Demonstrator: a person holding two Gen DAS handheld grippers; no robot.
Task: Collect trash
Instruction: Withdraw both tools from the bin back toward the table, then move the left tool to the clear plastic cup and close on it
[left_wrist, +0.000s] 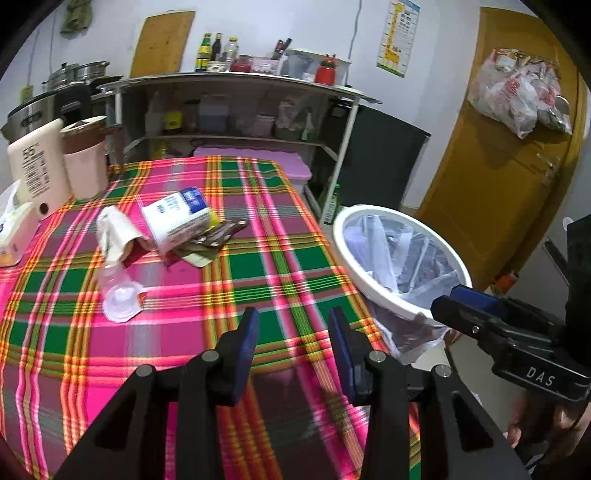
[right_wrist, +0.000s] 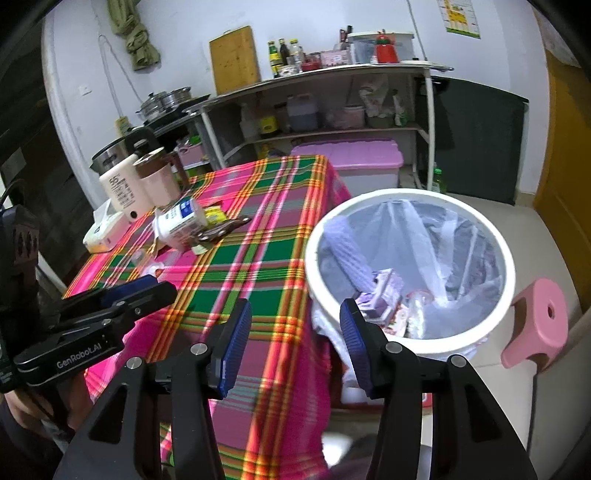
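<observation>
On the plaid tablecloth (left_wrist: 229, 280), trash lies at left: a clear plastic cup (left_wrist: 120, 295) on its side, crumpled paper (left_wrist: 114, 232), a white carton (left_wrist: 177, 218) over dark wrappers (left_wrist: 218, 236). The left gripper (left_wrist: 291, 332) tilts downward above the cloth, jaws apart, empty. The right gripper (right_wrist: 295, 321) tilts toward the round white bin (right_wrist: 506, 266), jaws apart, empty. Only the right wrist view shows the purple carton (right_wrist: 384, 291) inside the bin's clear liner, and the pink stool (right_wrist: 543, 325).

Bare plaid tablecloth (left_wrist: 258, 280) ahead, trash pile (left_wrist: 177, 225) mid-table, white bin (right_wrist: 406, 266) open-mouthed just beside the table edge.
</observation>
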